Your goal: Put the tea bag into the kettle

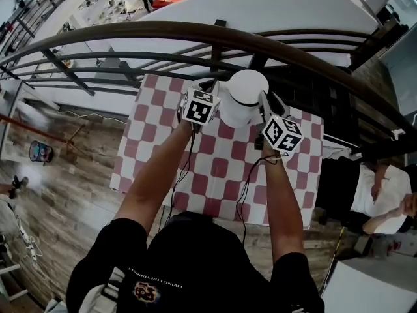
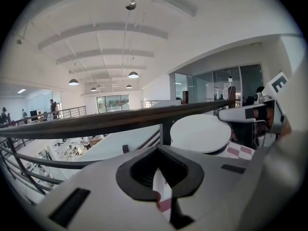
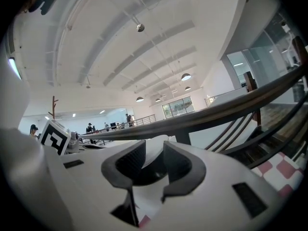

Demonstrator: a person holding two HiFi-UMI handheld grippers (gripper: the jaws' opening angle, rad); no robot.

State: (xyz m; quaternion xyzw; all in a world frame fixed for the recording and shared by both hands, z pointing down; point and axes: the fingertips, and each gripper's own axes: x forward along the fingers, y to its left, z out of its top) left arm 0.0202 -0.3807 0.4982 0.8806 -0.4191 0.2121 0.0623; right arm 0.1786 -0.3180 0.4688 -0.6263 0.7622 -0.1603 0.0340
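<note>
Right gripper [image 3: 154,146]: jaws apart, white round kettle [image 1: 242,100] beyond the gap. Left gripper [image 2: 159,149]: closed, kettle at its right. Red-and-white checked surface [image 1: 215,175] beneath.

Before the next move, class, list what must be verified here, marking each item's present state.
1. The kettle upright on the checked tablecloth: ok.
2. The lid off: not ok, it looks seated.
3. The tea bag located: cannot tell, none visible.
4. The right hand-held gripper open: ok, jaws apart.
5. The left hand-held gripper empty: ok, tips together, nothing seen between.
</note>
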